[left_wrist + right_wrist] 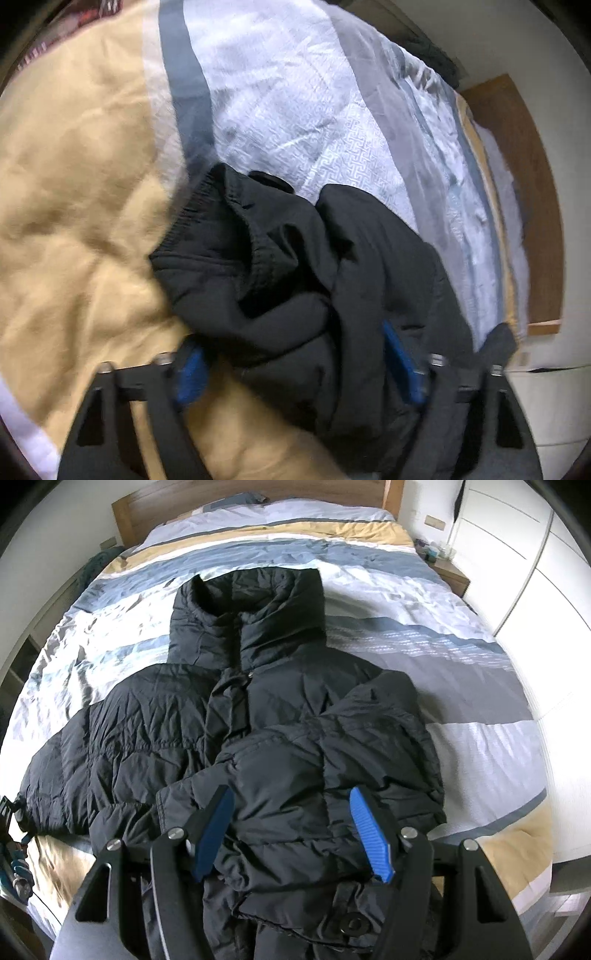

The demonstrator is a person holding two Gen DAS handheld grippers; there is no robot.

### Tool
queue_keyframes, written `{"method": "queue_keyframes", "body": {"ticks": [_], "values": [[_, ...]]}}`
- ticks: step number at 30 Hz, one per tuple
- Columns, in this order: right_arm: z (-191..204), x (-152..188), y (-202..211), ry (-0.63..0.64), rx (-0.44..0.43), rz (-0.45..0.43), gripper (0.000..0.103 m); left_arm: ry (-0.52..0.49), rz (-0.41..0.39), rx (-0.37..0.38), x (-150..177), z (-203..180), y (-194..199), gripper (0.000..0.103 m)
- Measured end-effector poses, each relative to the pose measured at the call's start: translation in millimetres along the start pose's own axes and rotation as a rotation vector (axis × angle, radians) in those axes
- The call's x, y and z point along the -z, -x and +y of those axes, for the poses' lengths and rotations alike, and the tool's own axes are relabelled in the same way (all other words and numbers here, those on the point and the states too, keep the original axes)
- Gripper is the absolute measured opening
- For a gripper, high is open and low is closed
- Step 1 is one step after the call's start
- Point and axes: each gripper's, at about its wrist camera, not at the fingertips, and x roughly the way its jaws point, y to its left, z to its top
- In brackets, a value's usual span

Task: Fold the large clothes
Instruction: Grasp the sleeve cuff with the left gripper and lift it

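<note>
- Black puffer jacket (258, 709): front up on the bed, collar toward the headboard.
- One sleeve folded across the chest; other sleeve (280, 266) bunched, elastic cuff showing.

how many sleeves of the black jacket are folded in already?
1. The black puffer jacket has one sleeve folded across its front, below the right gripper. The other sleeve lies stretched out across the striped duvet towards the left gripper.
</note>
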Motion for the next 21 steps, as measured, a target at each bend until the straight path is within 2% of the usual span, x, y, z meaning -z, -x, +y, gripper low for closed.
{"method": "queue_keyframes", "body": {"ticks": [2,3,5,8,13,21], "values": [[2,-1,1,0.002,0.015,0.003,0.064,0.019,0.01,0.033,-2,2,-4,0.057],[3,-2,1,0.007,0.022,0.005,0.064,0.024,0.011,0.045,-1,2,-3,0.054],[6,-4,4,0.018,0.03,0.0,0.064,0.041,0.019,0.088,0,4,-4,0.037],[12,-7,10,0.038,0.04,-0.011,0.064,0.057,0.016,0.134,0,4,0,0.023],[16,-12,21,0.048,0.042,-0.028,0.064,0.012,-0.004,0.126,1,-14,13,0.017],[9,-15,35,0.044,0.041,-0.055,0.064,-0.127,-0.06,0.147,12,-57,50,0.016]]}}
